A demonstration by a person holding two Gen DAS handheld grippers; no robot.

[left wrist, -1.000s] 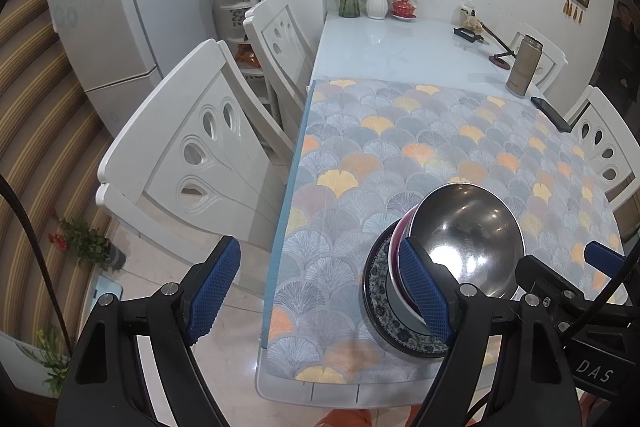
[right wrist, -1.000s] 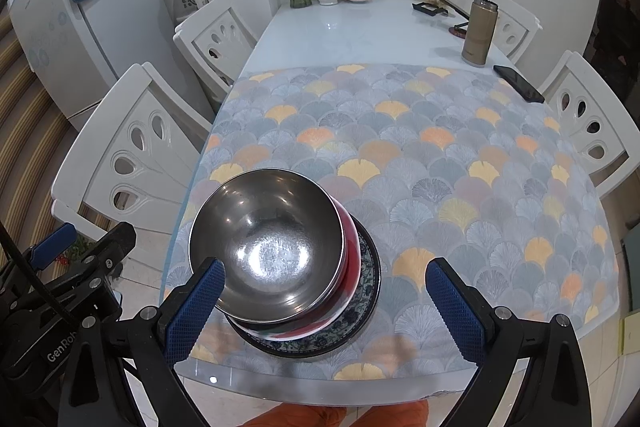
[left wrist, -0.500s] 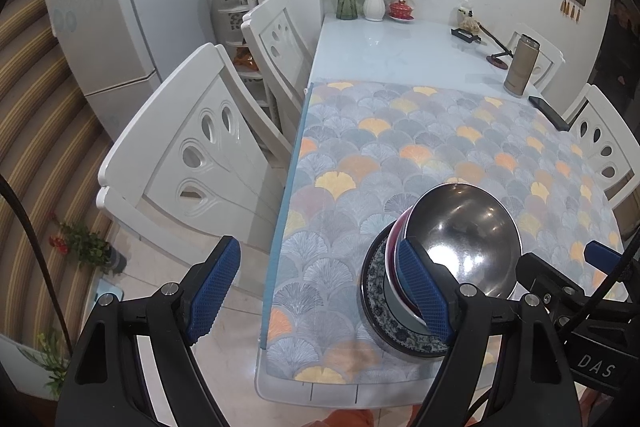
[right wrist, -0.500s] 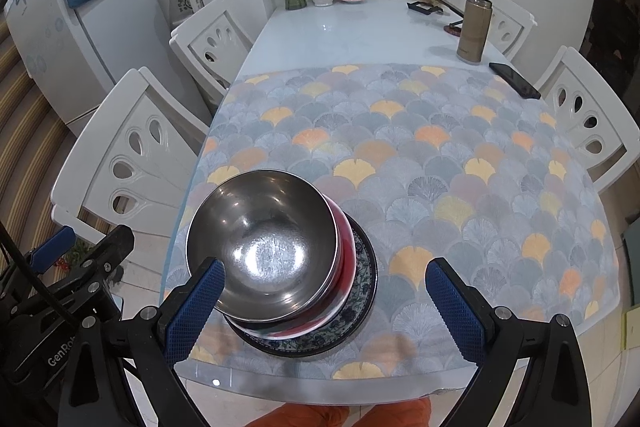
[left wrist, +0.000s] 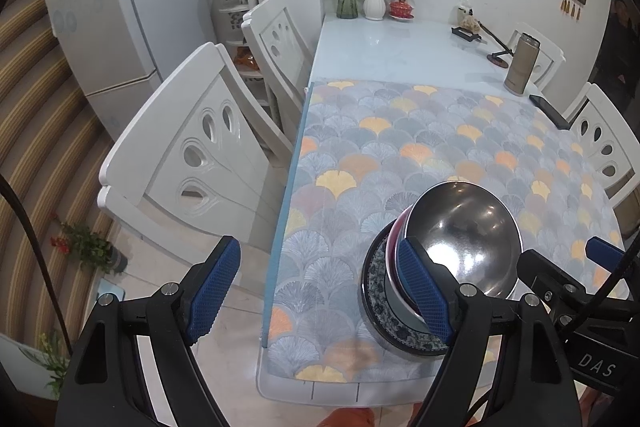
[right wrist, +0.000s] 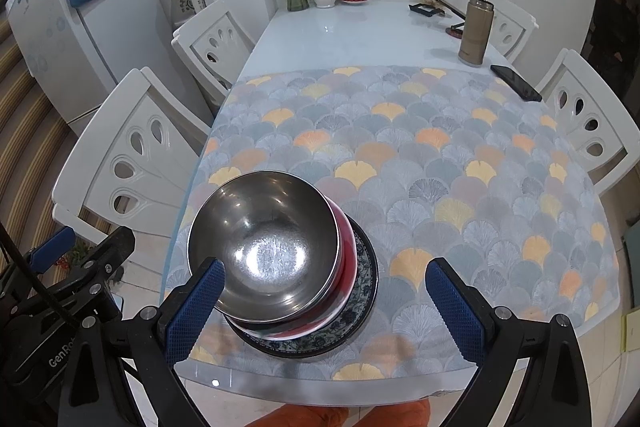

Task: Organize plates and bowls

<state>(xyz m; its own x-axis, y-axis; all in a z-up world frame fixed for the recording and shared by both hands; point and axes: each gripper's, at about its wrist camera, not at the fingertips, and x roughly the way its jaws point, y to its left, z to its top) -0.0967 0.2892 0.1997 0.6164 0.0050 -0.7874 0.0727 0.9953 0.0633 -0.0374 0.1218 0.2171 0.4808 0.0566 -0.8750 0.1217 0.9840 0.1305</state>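
Two tools: left tool (left wrist: 320, 287) and right tool (right wrist: 326, 307), both released, nothing gripped
stack: steel bowl (right wrist: 264, 247) in red bowl (right wrist: 347, 247) on plate (right wrist: 366, 267), near table (right wrist: 360, 31) edge
relation: stack between tools, nearer right tool's left finger

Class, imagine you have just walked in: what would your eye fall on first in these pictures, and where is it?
The shiny steel bowl, stacked on a red bowl and a patterned plate near the table's front edge. Next, the colourful fan-patterned cloth under them. Both tongs, left and right, stand open in front, holding nothing.
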